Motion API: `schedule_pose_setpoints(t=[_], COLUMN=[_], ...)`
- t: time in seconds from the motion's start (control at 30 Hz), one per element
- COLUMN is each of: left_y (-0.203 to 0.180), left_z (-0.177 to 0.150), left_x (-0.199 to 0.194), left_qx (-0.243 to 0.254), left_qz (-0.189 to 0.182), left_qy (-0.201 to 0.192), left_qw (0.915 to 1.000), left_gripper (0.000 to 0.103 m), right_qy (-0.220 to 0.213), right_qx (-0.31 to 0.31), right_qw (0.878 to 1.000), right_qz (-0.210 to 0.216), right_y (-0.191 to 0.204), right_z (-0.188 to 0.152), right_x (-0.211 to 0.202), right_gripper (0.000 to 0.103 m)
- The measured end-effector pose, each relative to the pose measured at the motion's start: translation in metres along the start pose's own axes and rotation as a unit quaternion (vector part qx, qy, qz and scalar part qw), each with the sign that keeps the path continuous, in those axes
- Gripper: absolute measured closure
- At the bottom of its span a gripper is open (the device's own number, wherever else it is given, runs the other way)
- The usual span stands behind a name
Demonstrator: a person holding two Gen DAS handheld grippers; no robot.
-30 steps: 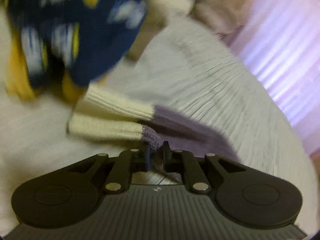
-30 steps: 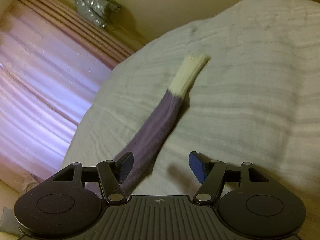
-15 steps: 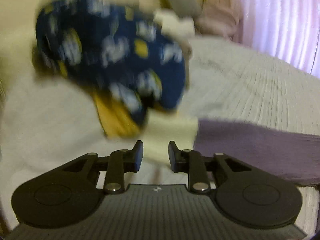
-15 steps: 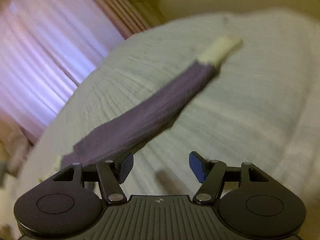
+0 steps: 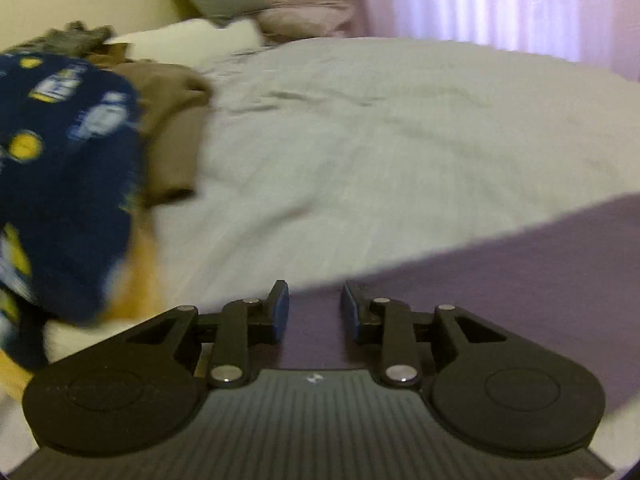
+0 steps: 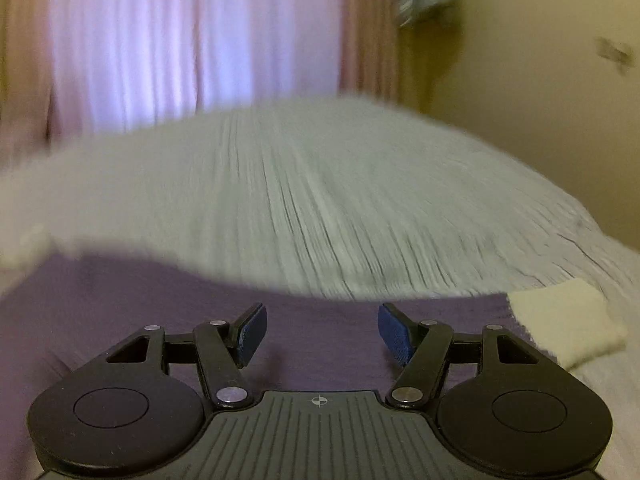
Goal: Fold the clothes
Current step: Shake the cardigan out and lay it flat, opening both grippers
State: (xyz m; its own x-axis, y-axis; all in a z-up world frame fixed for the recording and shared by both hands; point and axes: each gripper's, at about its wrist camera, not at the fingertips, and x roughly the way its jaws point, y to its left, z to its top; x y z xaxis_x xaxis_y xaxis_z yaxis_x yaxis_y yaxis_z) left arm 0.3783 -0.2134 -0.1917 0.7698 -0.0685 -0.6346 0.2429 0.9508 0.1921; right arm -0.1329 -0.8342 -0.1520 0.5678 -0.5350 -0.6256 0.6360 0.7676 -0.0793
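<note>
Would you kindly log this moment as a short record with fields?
surface: bed with pale cover
item in work: purple garment, spread flat, cream cuff at one end
left claw: open, above the purple garment, holding nothing
right claw: open wide, above the purple garment, holding nothing
nearby: navy patterned cloth, brown cloth, pillows
background: pink curtain

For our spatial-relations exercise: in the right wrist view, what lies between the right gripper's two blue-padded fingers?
Only the purple knitted garment lying flat on the pale grey bedspread; the open right gripper holds nothing.
</note>
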Motion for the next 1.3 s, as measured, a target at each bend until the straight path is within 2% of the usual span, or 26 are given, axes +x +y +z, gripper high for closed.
schedule_pose_setpoints(t=[0.07,0.1,0.13,0.17,0.23,0.33,0.4,0.47,0.57,0.63,0.67,0.7,0.77,0.8,0.83,0.87,0.97,1.03,1.13,1.17,1.27,1.3], left_y=[0.014,0.022,0.029,0.03,0.012,-0.046,-0.093,-0.109,-0.133,-0.149,-0.153,-0.138,-0.122,-0.115,-0.112,-0.11,-0.116,-0.129,-0.138,-0.14,-0.13,-0.124], left_z=[0.009,0.01,0.01,0.009,0.01,0.015,0.016,0.007,-0.007,-0.016,-0.019,-0.019,-0.015,-0.013,-0.009,-0.006,-0.008,-0.024,-0.067,-0.082,-0.138,-0.156], left_x=[-0.003,-0.01,-0.023,-0.04,-0.075,-0.113,-0.125,-0.107,-0.079,-0.061,-0.053,-0.05,-0.062,-0.069,-0.082,-0.096,-0.15,-0.185,-0.221,-0.233,-0.257,-0.267], left_qx=[-0.006,-0.018,-0.039,-0.06,-0.078,-0.03,0.012,0.039,0.079,0.105,0.109,0.067,0.03,0.015,0.018,0.021,0.03,0.056,0.073,0.078,0.075,0.075], left_qz=[0.037,0.04,0.022,-0.012,-0.089,-0.197,-0.276,-0.276,-0.275,-0.273,-0.277,-0.297,-0.289,-0.284,-0.279,-0.277,-0.324,-0.342,-0.355,-0.357,-0.336,-0.33], left_qy=[0.004,0.006,0.001,-0.008,-0.026,-0.045,-0.035,-0.02,0.003,0.018,0.025,0.031,0.031,0.03,0.018,0.006,-0.007,-0.003,0.022,0.032,0.081,0.087], left_qw=[0.9993,0.999,0.999,0.9981,0.9926,0.979,0.9603,0.9602,0.9583,0.9559,0.9544,0.952,0.9565,0.9582,0.9599,0.9605,0.9454,0.9379,0.9318,0.9303,0.9353,0.9368], left_gripper=[0.077,0.083,0.083,0.083,0.083,0.083,0.081,0.079,0.079,0.063,0.063,0.063,0.065,0.074,0.076,0.076,0.076,0.075,0.075,0.075,0.075,0.075], right_qy=[0.017,0.018,0.011,0.004,-0.017,-0.052,-0.056,-0.046,-0.008,0.021,0.027,0.028,0.032,0.032,0.03,0.025,0.003,-0.005,0.004,0.014,0.065,0.068], right_qx=[-0.023,-0.01,0.025,0.059,0.106,0.1,0.084,0.048,-0.03,-0.039,-0.009,0.034,0.077,0.075,0.071,0.072,0.076,0.056,0.001,-0.019,-0.057,-0.063], right_qw=[0.999,0.999,0.998,0.995,0.992,0.994,0.992,0.991,0.996,0.999,0.999,0.999,0.997,0.996,0.997,0.997,0.995,0.991,0.986,0.986,0.988,0.989], right_qz=[-0.02,-0.037,-0.06,-0.077,-0.068,0.013,0.072,0.118,0.08,0.027,0.017,0.016,-0.007,-0.02,-0.025,-0.015,0.067,0.125,0.166,0.167,0.126,0.115], right_y=[-0.02,-0.033,-0.046,-0.056,-0.055,-0.014,0.02,0.061,0.099,0.088,0.07,0.05,0.023,0.019,0.019,0.02,0.048,0.086,0.147,0.164,0.186,0.188], right_z=[-0.012,-0.015,-0.014,-0.014,-0.012,-0.006,-0.002,0.0,-0.007,-0.02,-0.026,-0.03,-0.032,-0.032,-0.031,-0.029,-0.026,-0.026,-0.047,-0.058,-0.109,-0.128], right_x=[0.012,0.012,0.005,-0.003,-0.026,-0.052,-0.054,-0.047,-0.022,-0.002,0.002,0.003,-0.01,-0.022,-0.035,-0.05,-0.095,-0.124,-0.156,-0.163,-0.178,-0.188], right_gripper=[0.038,0.038,0.038,0.039,0.038,0.038,0.038,0.038,0.038,0.038,0.038,0.038,0.038,0.038,0.038,0.038,0.038,0.038,0.038,0.038,0.038,0.038])
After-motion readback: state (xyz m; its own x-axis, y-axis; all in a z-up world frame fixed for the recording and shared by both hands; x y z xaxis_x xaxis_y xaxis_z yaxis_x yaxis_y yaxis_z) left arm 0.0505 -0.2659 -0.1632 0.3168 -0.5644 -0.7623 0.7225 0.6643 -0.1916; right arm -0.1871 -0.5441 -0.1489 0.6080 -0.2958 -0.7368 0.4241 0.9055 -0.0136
